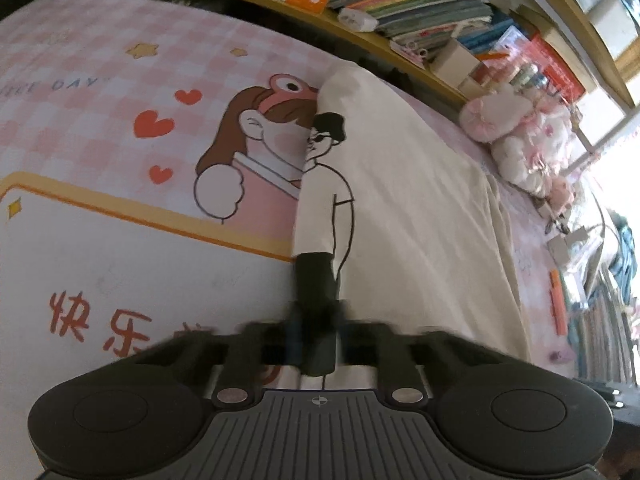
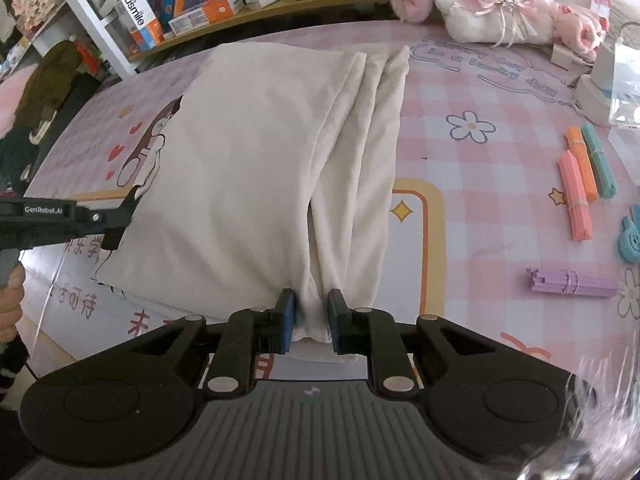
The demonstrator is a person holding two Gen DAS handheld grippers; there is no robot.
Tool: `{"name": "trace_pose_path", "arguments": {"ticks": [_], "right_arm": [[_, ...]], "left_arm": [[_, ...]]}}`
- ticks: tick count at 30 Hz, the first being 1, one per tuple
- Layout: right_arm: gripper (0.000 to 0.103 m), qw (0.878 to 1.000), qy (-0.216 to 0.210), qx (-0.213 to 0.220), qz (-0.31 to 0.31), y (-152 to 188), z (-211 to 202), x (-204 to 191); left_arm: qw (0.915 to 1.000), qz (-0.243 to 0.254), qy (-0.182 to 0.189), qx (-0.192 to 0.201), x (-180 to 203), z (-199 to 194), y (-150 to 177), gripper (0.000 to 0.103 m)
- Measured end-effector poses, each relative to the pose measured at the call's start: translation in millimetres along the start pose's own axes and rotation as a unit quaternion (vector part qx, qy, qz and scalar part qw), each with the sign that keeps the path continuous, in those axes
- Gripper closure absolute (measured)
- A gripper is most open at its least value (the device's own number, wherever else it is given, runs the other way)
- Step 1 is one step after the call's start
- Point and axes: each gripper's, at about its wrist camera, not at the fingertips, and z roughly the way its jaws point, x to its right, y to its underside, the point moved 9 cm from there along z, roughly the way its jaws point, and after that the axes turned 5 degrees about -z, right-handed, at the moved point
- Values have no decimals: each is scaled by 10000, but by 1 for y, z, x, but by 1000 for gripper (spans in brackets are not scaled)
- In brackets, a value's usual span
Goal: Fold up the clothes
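Cream garment (image 2: 256, 168) lies partly folded on the pink checked mat (image 2: 480, 92), its right portion gathered into long pleats running away from the camera.

Left gripper (image 1: 316, 276): jaws pressed together at the garment's left edge, just beside the printed line-drawn figure (image 1: 332, 184). The edge appears pinched between them, though the contact itself is blurred.

Right gripper (image 2: 311, 312): blue pads (image 2: 286, 320) narrowly apart, pinching the bunched near hem of the pleated section.

Judged step: both near corners are secured, ready for a lengthwise fold. The next move likely calls for lifting both edges together and carrying them toward the far end, keeping the hem taut so the pleats do not spill.

Containers: the shelf (image 2: 256, 20) behind holds books and boxes. No basket or bin is visible. Bundles of coloured sticks (image 2: 576, 200) lie loose on the mat, well apart from the garment.
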Motion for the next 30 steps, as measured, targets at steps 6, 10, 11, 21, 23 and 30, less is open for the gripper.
{"name": "trace_pose_path", "arguments": {"ticks": [6, 10, 11, 21, 23, 30], "right_arm": [[85, 9999, 24, -44, 136, 1, 1, -6], [85, 9989, -282, -139, 340, 7, 4, -22], [85, 9989, -300, -165, 305, 8, 5, -28], [81, 9996, -40, -231, 136, 14, 7, -65], [72, 9996, 95, -220, 141, 14, 6, -67], [56, 9974, 653, 184, 250, 5, -4, -65]], "left_arm": [[9992, 314, 185, 167, -1, -25, -2, 100], [9995, 264, 162, 64, -26, -37, -1, 100], [9996, 240, 152, 35, -33, -40, 0, 100], [9980, 545, 158, -264, -65, -54, 4, 93], [9973, 659, 120, -308, -69, -54, -1, 89], [9972, 577, 394, 264, -82, -56, -53, 51]]}}
